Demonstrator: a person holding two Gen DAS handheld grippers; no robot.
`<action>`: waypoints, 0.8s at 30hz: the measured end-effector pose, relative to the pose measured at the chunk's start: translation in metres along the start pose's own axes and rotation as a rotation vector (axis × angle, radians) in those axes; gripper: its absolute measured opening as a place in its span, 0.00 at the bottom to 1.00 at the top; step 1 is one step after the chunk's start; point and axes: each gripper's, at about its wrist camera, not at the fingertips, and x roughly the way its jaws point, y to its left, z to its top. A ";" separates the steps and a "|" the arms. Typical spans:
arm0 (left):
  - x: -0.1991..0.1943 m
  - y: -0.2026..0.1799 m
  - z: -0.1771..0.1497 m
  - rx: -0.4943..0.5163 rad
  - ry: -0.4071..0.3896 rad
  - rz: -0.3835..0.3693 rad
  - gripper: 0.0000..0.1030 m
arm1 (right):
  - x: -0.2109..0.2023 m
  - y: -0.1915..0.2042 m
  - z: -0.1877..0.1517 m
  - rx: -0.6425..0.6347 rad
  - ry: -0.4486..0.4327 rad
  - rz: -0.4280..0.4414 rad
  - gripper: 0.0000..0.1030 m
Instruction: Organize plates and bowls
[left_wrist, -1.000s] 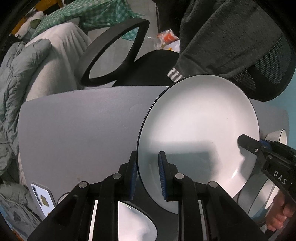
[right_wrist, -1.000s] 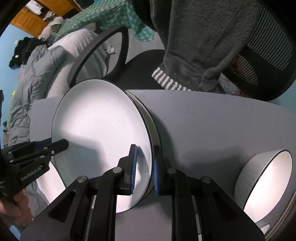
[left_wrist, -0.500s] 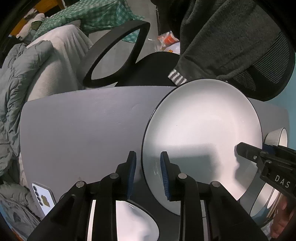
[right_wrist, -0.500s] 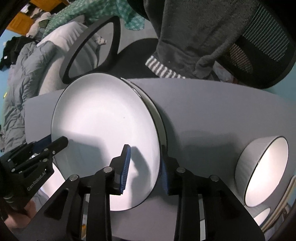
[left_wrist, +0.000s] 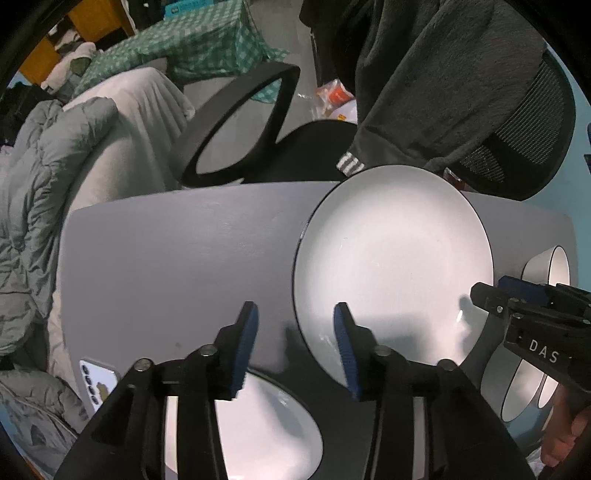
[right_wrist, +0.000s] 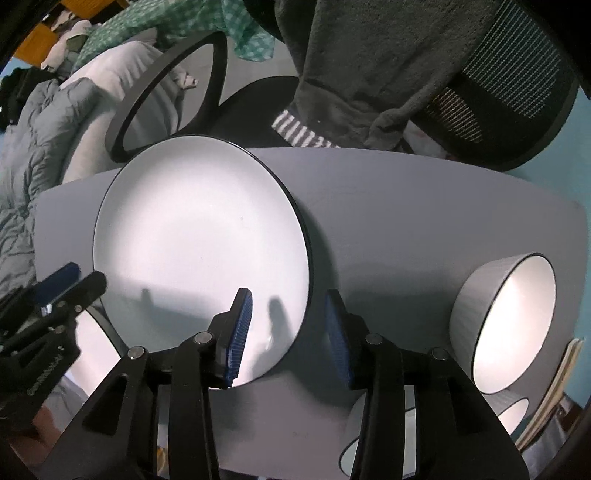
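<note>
A large white plate (left_wrist: 395, 266) (right_wrist: 199, 236) with a dark rim lies flat on the grey table (left_wrist: 166, 258). My left gripper (left_wrist: 294, 317) points down over its left rim. The jaws are opening, the rim stands between them and the pads do not touch it. My right gripper (right_wrist: 288, 306) straddles the opposite rim the same way, its jaws opening off the plate. Each gripper shows in the other's view: the right gripper (left_wrist: 491, 288) and the left gripper (right_wrist: 86, 275). A white bowl (right_wrist: 509, 325) (left_wrist: 550, 266) stands to the right of the plate.
A second white plate (left_wrist: 258, 424) lies under my left gripper, and more bowls (left_wrist: 528, 391) (right_wrist: 369, 435) sit at the near right. A phone (left_wrist: 98, 380) lies at the table's left edge. A black office chair (left_wrist: 236, 122) draped with a dark garment stands behind the table.
Both grippers were shut on the plate's opposite rims and have opened. The plate has settled flat, hiding the rim seen beneath it earlier. My left gripper has risen a little.
</note>
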 end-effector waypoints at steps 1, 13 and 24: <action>-0.005 0.001 -0.002 0.002 -0.013 0.010 0.48 | -0.003 0.001 -0.002 -0.005 -0.009 -0.016 0.40; -0.049 0.026 -0.038 -0.043 -0.075 0.019 0.58 | -0.041 0.025 -0.034 -0.102 -0.108 -0.109 0.62; -0.067 0.055 -0.078 -0.080 -0.097 0.022 0.64 | -0.053 0.049 -0.069 -0.155 -0.130 -0.121 0.65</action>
